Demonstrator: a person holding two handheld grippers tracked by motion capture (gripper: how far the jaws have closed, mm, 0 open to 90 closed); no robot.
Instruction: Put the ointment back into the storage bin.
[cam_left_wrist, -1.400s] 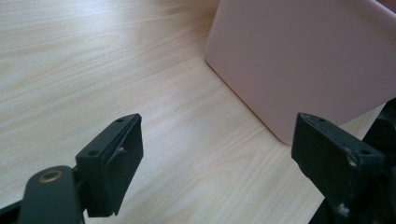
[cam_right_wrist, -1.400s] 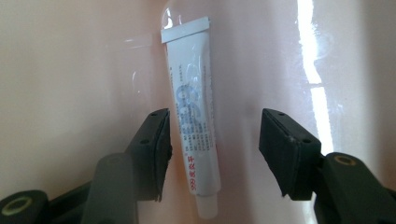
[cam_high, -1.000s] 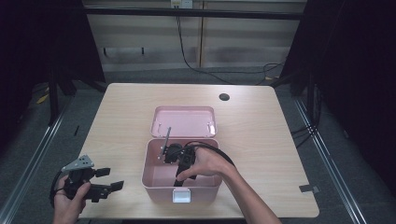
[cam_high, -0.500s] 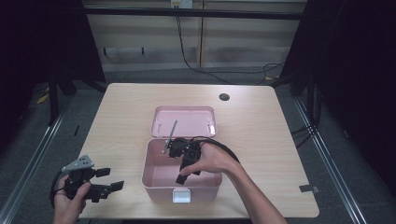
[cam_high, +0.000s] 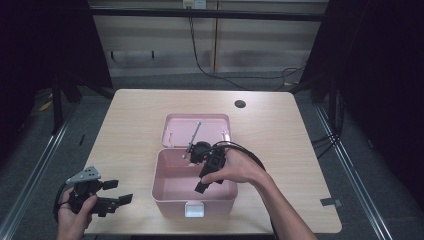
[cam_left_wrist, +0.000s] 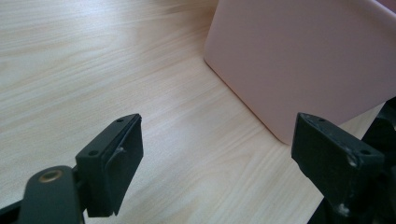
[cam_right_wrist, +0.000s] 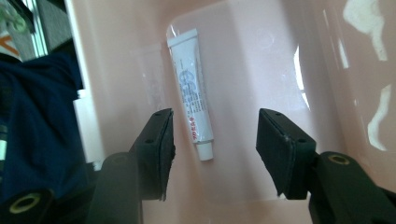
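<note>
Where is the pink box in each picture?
High view: the pink box stands open at the bottom middle of the table.
Left gripper view: the box's outer wall is at the upper right.
Right gripper view: the box's inside is at the middle and right, with a white tube lying on its floor.
Shared landmark: the wooden table, also seen in the left gripper view.

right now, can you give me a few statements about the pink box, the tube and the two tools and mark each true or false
1. A white tube lies on the floor of the pink box. True.
2. The right tool is clamped on the tube. False: its jaws stand apart above the tube, nothing pressed between them.
3. The left tool is inside the box. False: it is over the table, beside the box's outer wall.
4. The left tool's jaws are open and empty. True.
5. The box lid is shut. False: it lies open behind the box.
</note>
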